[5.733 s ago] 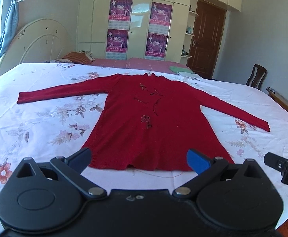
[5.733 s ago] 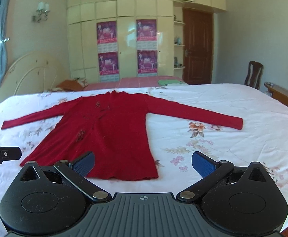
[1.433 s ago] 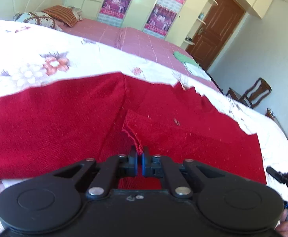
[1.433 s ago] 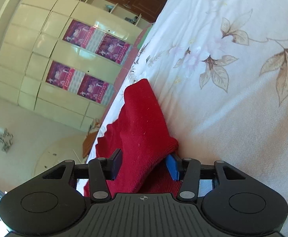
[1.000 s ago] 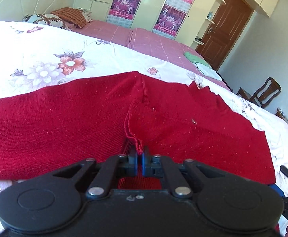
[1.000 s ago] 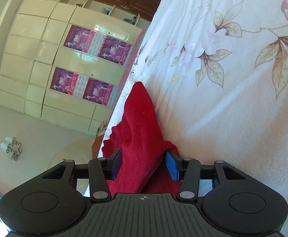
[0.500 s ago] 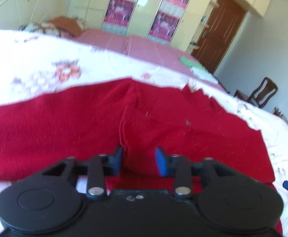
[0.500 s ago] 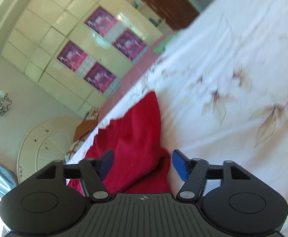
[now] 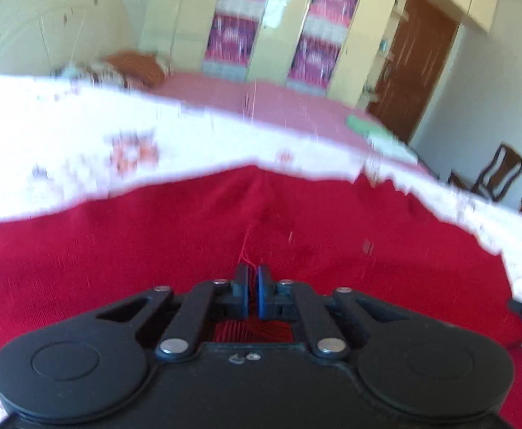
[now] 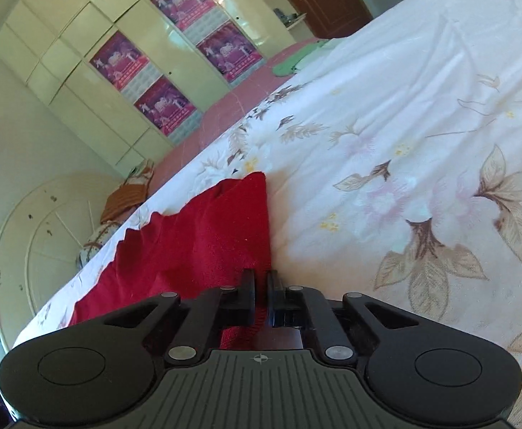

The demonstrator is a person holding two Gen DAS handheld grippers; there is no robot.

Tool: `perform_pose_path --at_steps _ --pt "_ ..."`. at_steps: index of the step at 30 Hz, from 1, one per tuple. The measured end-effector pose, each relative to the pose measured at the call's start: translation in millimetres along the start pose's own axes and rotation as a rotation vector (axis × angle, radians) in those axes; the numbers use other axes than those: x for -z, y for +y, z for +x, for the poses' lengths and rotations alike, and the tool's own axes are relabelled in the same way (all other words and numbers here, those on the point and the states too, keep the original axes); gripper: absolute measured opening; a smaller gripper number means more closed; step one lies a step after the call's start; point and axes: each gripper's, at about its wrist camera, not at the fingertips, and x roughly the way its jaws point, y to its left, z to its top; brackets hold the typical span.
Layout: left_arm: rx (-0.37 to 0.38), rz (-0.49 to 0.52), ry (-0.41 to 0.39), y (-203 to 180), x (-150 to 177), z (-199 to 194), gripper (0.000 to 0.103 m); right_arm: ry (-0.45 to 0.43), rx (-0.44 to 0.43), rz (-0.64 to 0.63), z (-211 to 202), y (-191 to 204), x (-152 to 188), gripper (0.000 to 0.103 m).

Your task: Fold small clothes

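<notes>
The red sweater (image 9: 153,250) lies spread on the bed (image 10: 404,125) with the flower sheet. The left tool (image 9: 252,286) is pressed together, pinching a bit of the sweater. The right tool (image 10: 260,293) is pressed together too, pinching the sweater's edge.

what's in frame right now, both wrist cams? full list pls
red knit sweater: 1, red, spread on the bed, sleeves folded in
floral bedsheet: 1, white with pink and brown flowers, covers the bed
pink bedcover: 1, pink, far end of the bed
green cloth: 1, green, on the pink bedcover
striped pillow: 1, orange-brown, by the headboard
headboard: 1, cream, rounded
wardrobe: 1, cream, far wall
posters: 4, purple-pink, on the wardrobe doors
door: 1, brown
chair: 1, dark wood
left claw: 1, black, shut on sweater
right claw: 1, black, shut on sweater edge
</notes>
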Motion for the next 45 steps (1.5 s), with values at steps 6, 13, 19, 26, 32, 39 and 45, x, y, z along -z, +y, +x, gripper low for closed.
perform_pose_path --at_steps 6,13,19,26,32,39,45 --pt "-0.01 0.006 -0.174 -8 -12 -30 0.018 -0.075 0.019 -0.065 -7 13 -9 0.006" --pt "0.133 0.107 -0.014 -50 -18 8 0.028 -0.045 0.032 -0.154 29 23 -35 0.006" --pt "0.089 0.102 -0.022 -53 -12 7 0.03 -0.028 0.133 -0.222 40 22 -38 0.006" --pt "0.041 0.21 0.002 -64 9 9 0.037 0.043 0.035 -0.406 31 50 -5 0.006" --pt "-0.058 0.111 -0.121 -38 3 -20 0.042 0.008 0.037 -0.485 19 68 9 0.007" --pt "-0.076 0.097 -0.026 -17 -5 -1 0.01 0.041 0.029 -0.46 33 74 17 0.007" --pt "-0.068 0.102 -0.1 -12 5 -19 0.001 0.068 0.08 -0.469 44 72 25 0.007"
